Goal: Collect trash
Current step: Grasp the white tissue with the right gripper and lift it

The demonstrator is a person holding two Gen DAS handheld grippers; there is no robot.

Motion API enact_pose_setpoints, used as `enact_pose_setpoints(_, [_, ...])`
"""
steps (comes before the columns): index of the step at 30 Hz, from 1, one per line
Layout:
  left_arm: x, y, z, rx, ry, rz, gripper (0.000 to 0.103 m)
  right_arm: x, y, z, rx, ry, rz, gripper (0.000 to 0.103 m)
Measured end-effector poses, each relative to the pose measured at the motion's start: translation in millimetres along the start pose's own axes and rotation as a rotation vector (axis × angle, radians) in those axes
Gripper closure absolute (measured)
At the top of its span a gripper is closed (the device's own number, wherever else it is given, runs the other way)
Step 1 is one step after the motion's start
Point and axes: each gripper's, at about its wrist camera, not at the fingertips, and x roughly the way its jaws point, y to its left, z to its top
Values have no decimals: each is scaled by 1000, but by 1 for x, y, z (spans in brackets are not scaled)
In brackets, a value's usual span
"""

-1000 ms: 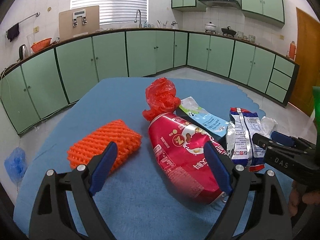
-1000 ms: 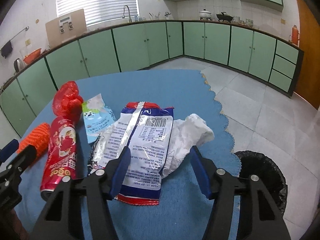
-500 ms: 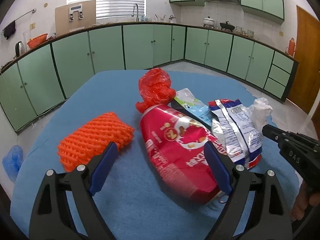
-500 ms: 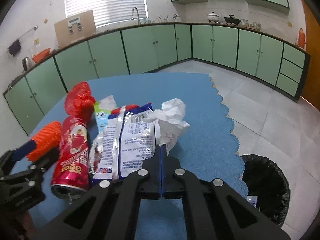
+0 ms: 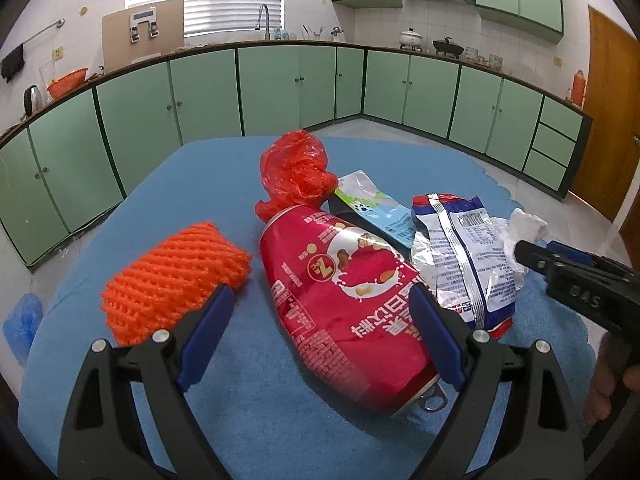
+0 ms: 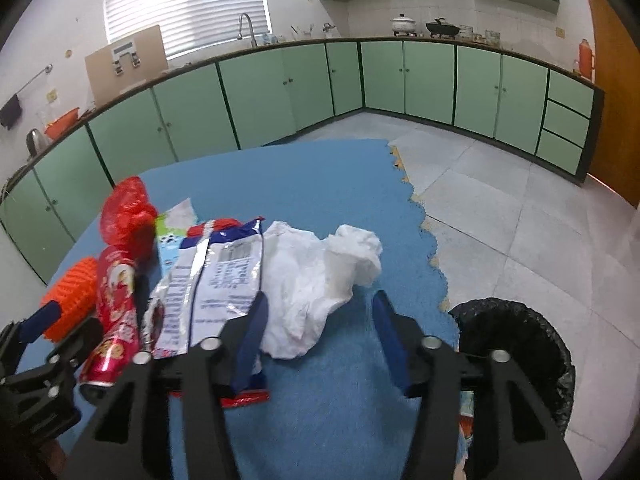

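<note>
One white tissue (image 6: 320,276) between right hand-held gripper (image 6: 320,334) jaws, just opened.

Left gripper (image 5: 322,330): matte black plastic frame, 2 angular fingers (image 5: 206,328) with flat blue pads, round silver screw heads on each arm, triangular cut-outs near base.
Right gripper (image 6: 318,334): same black frame, blue pads, silver screws; pale raised lettering on its side in left wrist view.
Hand (image 5: 610,376) partly visible behind right gripper, no sleeve seen.
</note>
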Motion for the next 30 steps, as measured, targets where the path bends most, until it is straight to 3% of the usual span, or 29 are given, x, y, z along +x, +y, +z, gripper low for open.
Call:
enact_pose_setpoints(3, [2, -1, 0, 3, 2, -6, 17, 13, -1, 3, 4, 35, 10, 50])
enact_pose_setpoints(4, [3, -1, 0, 4, 3, -8, 17, 19, -2, 3, 15, 56, 27, 55])
enact_pose_setpoints(5, [3, -1, 0, 4, 4, -12, 17, 22, -4, 3, 26, 69, 44, 72])
enact_pose_setpoints(6, [4, 0, 0, 3, 6, -15, 16, 25, -6, 2, 41, 83, 63, 81])
enact_pose_setpoints(9, [4, 1, -1, -10, 13, -32, 16, 18, -6, 2, 37, 59, 86, 92])
enact_pose_setpoints(18, [5, -10, 1, -16, 25, -67, 15, -29, -5, 13, 2, -117, 40, 96])
enact_pose_setpoints(30, [38, -30, 1, 9, 121, 24, 13, -34, -17, 9, 25, -114, 49, 96])
